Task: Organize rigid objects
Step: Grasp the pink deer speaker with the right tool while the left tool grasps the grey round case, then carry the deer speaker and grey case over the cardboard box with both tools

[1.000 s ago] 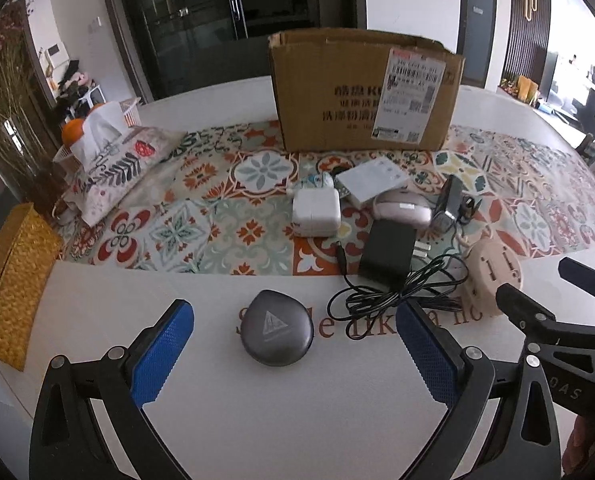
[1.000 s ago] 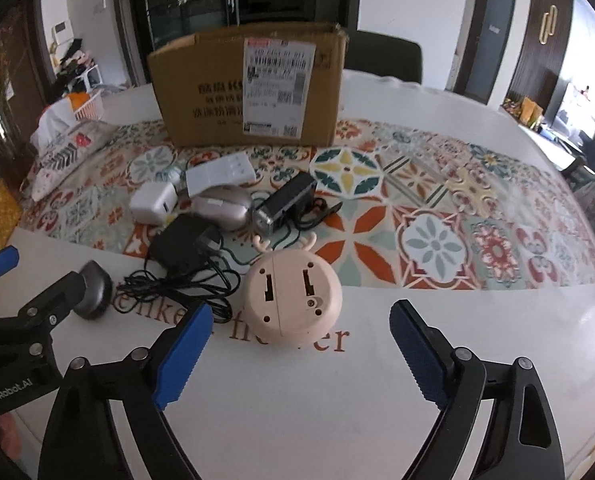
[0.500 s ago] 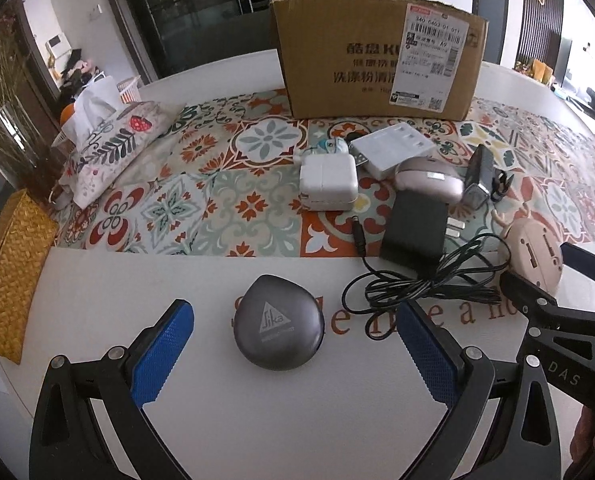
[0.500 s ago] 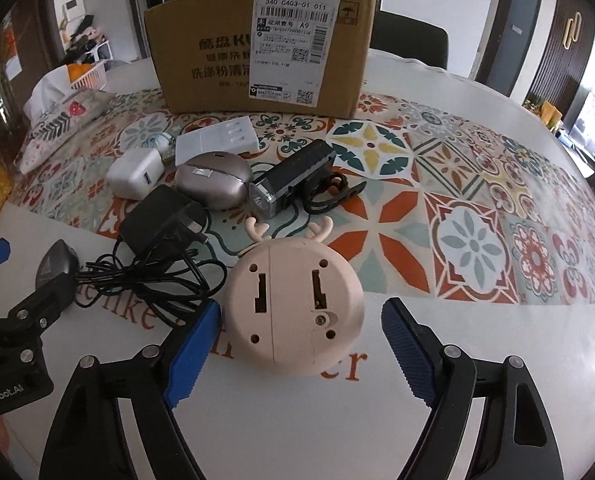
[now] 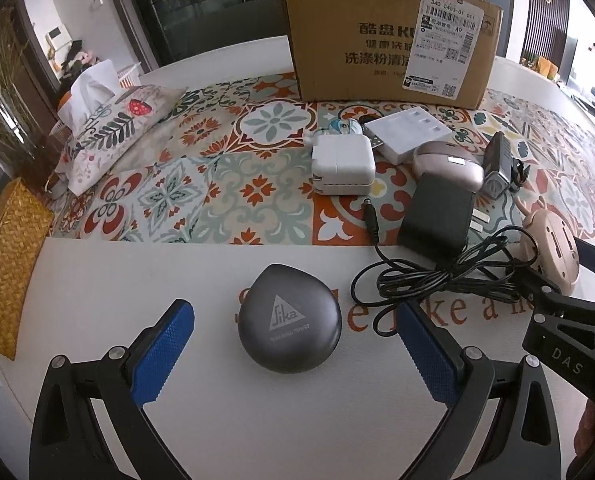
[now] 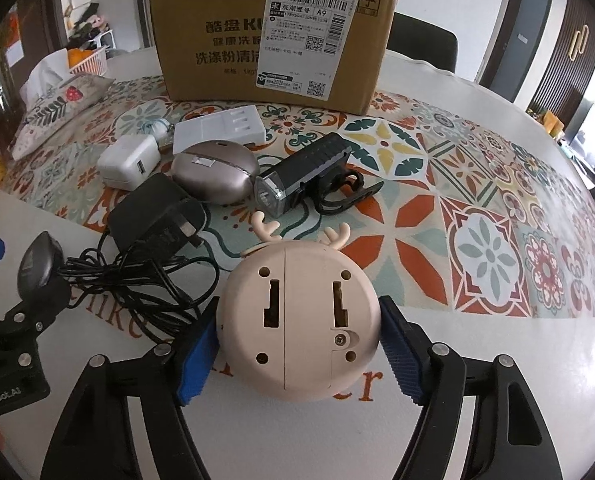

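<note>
right wrist view: the round beige antlered gadget (image 6: 297, 320) lies back-up on the white bench (image 6: 477, 360), at the edge of the tiled runner, between the blue pads of the right hand-held gripper (image 6: 297, 344); its jaws are closing on the shell, the pads at or just short of its sides, contact not certain. left wrist view: the grey sika case (image 5: 289, 322) sits on the bench between the wide-open pads of the left hand-held gripper (image 5: 293, 354), clear of both. step in hand, as judged: paired grasps of two rigid items, probably bound for the cardboard box (image 6: 273, 36) behind. next move calls for firm closure on each shell, then a lift clear of the black adapter cable (image 6: 145, 280) touching the gadget's left side. compared with a second earlier, both objects appear larger and nearer, and the right pads stand closer together
</note>
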{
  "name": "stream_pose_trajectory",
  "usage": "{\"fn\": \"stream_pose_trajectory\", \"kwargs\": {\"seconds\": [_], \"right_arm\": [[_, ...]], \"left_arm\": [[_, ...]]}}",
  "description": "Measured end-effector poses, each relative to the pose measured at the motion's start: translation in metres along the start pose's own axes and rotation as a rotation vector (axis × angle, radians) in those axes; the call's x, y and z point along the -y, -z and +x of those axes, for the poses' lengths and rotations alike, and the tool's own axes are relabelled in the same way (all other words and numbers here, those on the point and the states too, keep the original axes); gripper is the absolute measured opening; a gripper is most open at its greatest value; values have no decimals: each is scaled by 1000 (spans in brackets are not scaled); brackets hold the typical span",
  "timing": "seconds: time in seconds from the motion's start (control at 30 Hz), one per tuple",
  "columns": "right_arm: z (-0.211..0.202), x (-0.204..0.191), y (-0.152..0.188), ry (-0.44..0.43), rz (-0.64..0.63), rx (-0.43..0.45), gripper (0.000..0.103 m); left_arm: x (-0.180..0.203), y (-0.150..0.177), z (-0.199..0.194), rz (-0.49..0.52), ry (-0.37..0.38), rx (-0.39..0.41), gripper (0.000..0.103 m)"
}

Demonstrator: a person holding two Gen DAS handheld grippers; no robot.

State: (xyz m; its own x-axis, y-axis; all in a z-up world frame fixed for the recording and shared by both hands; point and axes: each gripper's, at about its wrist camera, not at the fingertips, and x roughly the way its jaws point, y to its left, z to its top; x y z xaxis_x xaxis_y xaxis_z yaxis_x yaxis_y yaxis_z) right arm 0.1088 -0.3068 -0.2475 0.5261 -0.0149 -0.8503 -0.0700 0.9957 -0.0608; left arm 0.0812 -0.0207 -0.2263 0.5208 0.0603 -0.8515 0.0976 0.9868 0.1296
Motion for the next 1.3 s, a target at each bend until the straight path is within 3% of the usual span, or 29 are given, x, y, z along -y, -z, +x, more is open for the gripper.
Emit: {"fn": "stream_pose_trajectory", "kwargs": {"seconds": [0.3, 0.5, 0.67, 0.87, 0.97, 1.1, 1.23, 1.3], "right_arm": [[-15, 0, 4, 25, 51, -11, 74], [-45, -7, 2, 59, 57, 32, 74], [-45, -15, -4, 62, 50, 46, 74], [-38, -22, -4, 55, 57, 41, 74], [-36, -22, -2, 57, 59, 29, 74], [-34, -23, 0, 59, 67, 15, 74], [-35, -25, 2, 66, 64, 13, 74], [-36, -26, 3, 64, 62, 12, 74]], "left_arm": [[-5, 2, -9, 18, 22, 18, 99], [-12, 2, -19, 14, 21, 68, 99], [-20, 0, -5, -5, 19, 45, 83], [-24, 6, 4, -23, 62, 23, 81], [-22, 7, 10, -14, 86, -4, 69], [-21, 10, 12, -18, 96, 2, 68], [-18, 11, 18, 7, 116, -5, 55], [-17, 11, 18, 9, 119, -2, 55]]}}
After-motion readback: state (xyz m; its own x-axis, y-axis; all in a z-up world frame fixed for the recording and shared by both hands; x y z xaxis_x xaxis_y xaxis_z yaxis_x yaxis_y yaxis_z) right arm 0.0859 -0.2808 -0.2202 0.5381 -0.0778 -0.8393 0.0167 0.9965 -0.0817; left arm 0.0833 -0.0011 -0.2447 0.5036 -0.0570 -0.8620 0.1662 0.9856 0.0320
